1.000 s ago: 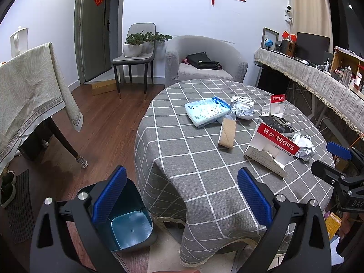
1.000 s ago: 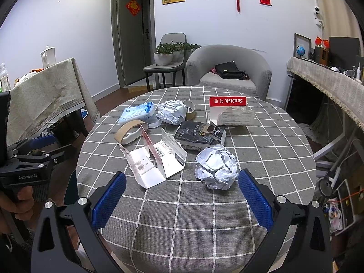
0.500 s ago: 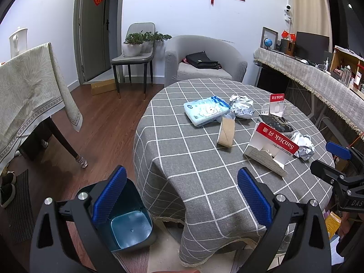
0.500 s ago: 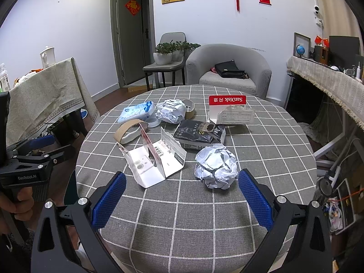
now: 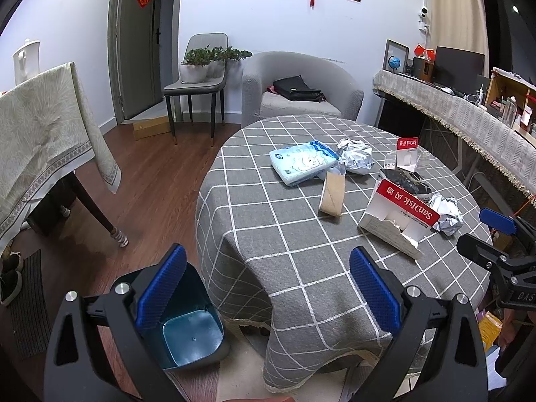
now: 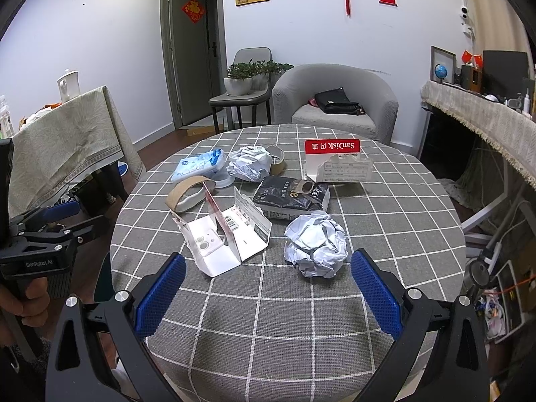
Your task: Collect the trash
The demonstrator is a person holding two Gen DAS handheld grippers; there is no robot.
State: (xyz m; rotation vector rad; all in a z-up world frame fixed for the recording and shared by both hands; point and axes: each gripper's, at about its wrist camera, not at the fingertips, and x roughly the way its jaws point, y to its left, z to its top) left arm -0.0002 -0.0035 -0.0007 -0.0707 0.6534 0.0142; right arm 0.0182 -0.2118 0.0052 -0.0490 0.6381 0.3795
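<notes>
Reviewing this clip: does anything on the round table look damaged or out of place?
Yes. The round table is strewn with litter: a crumpled paper ball nearest the right gripper, a torn-open SanDisk package, and a flattened cardboard tube. The bin on the floor looks empty.

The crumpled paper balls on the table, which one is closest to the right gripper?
The crumpled paper ball on the near side, just ahead of the right gripper. The other paper ball sits farther back beside the blue tissue pack.

A crumpled white paper ball [image 6: 315, 248] is set on the grey checked round table [image 6: 385, 221], right of an opened white cardboard package [image 6: 223, 239].
</notes>
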